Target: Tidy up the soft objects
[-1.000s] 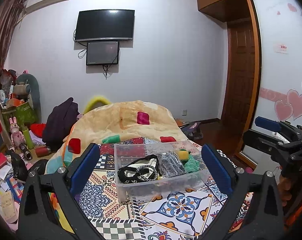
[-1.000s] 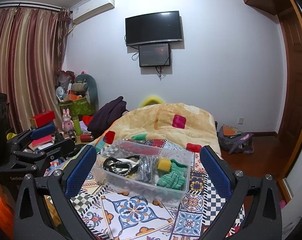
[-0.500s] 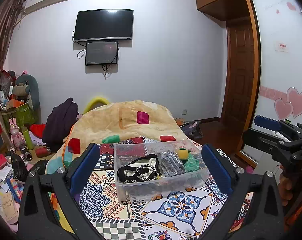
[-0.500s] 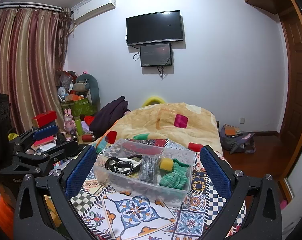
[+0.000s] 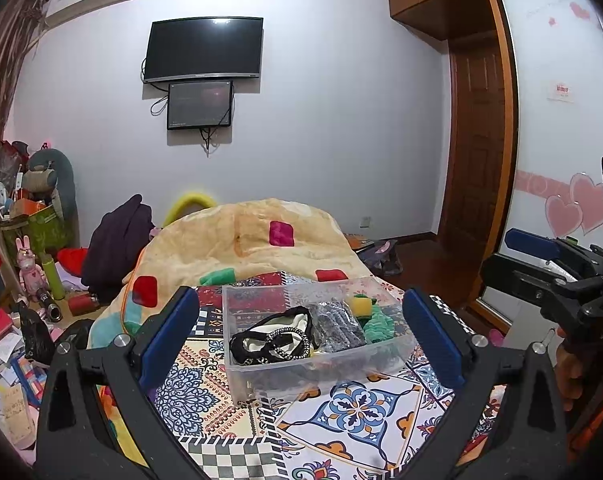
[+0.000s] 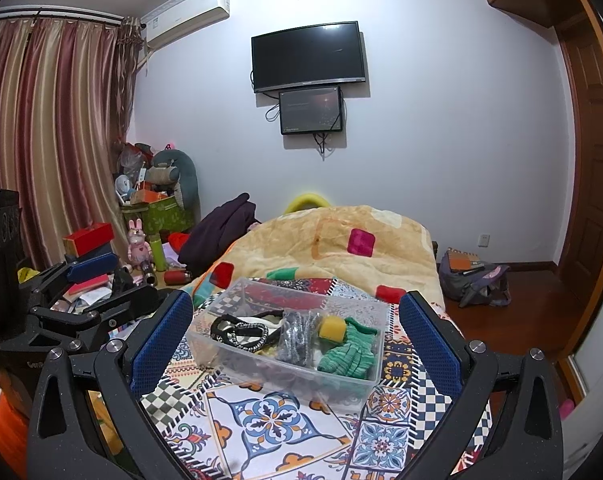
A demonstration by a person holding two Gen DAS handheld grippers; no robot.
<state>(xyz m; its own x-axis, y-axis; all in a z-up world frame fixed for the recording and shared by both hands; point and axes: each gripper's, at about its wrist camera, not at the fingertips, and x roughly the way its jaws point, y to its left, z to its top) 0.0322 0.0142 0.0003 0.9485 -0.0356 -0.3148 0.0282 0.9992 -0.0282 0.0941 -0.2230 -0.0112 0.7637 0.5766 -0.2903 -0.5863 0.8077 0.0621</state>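
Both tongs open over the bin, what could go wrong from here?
1. The headband, grey bundle, sponge and green glove lie packed together, so one grasp may snag a neighbour.
2. The bin is light plastic on soft bedding and may tip or slide if pushed.

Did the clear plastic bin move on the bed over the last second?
No. The clear plastic bin sits on the same tiles of the patterned cloth as before.
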